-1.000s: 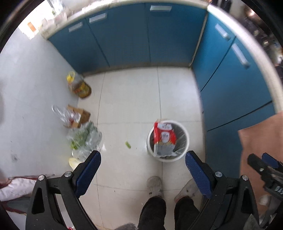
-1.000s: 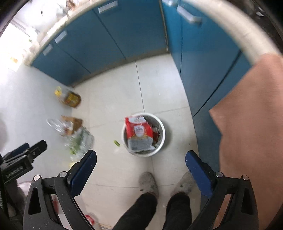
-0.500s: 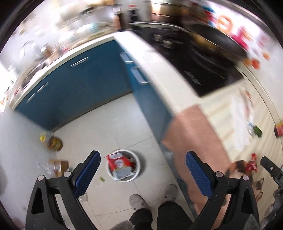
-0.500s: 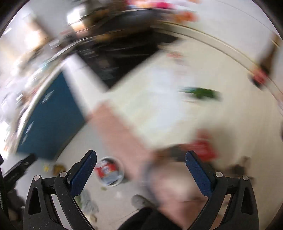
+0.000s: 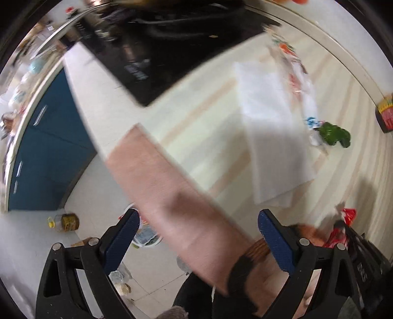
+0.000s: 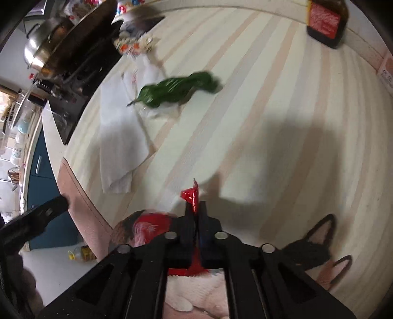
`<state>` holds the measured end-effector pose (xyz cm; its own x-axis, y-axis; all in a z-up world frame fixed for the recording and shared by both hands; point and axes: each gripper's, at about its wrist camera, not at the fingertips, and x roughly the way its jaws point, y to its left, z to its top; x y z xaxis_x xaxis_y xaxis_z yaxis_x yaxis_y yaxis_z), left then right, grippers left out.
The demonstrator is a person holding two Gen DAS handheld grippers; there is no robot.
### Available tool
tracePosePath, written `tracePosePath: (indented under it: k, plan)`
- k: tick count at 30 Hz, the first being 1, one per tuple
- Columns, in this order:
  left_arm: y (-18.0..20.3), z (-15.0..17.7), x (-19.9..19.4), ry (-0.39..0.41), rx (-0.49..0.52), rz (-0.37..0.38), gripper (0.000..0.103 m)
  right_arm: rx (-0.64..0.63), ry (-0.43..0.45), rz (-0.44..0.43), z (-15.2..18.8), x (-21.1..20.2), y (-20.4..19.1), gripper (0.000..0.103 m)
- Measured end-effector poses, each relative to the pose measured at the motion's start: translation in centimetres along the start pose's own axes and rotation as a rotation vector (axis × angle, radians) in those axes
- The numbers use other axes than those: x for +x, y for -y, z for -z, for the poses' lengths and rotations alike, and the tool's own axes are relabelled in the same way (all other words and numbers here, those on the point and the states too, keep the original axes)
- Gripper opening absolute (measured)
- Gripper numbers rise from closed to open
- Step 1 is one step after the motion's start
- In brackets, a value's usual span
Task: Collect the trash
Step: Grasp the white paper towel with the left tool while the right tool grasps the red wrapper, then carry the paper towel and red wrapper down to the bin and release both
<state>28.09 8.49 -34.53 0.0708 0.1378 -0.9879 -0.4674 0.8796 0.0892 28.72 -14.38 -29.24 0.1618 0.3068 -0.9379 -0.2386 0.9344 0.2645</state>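
Lying across the striped countertop (image 6: 270, 117), a green wrapped bundle (image 6: 176, 90) sits beyond a white sheet of paper (image 6: 120, 137), with a dark bottle with a red label (image 6: 325, 22) at the countertop's far edge and a steel pot (image 6: 46, 54) on the black stove at its left end. A pink cloth (image 5: 172, 196) hangs over the countertop's near edge and hides much of the floor in the left wrist view.

Only that left view shows the white bin (image 5: 147, 239), half hidden under the cloth below the countertop, and a jar (image 5: 65, 222) on the floor beside it. Only the right view shows the grip itself.

The right gripper (image 6: 196, 208), over the countertop's near part, has its jaws pressed together on a red wrapper (image 6: 190, 196), whose torn corner sticks out past the tips. The left gripper (image 5: 196, 235) hangs above the countertop's near edge, jaws spread wide with nothing held.
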Motion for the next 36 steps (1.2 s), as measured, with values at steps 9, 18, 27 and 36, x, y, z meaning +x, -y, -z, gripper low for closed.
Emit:
tracePosePath:
  k: [9, 18, 27, 36]
  plan:
    - [3.4, -5.5, 4.3, -0.086, -0.073, 0.182, 0.062, 0.138, 0.08, 0.058, -3.3, -2.6, 7.8, 0.001]
    - [2.7, -4.2, 1.7, 0.0, 0.003, 0.146, 0.0, 0.169, 0.116, 0.077, -5.1, -3.7, 9.4, 0.001]
    - [-7.5, 0.6, -5.4, 0.163, -0.115, 0.096, 0.0, 0.0, 0.112, -0.036, -5.3, -5.1, 0.3, 0.001]
    - [-19.8, 9.0, -7.0, 0.168, -0.297, 0.074, 0.0, -0.237, 0.036, -0.151, -2.1, -3.1, -15.5, 0.001]
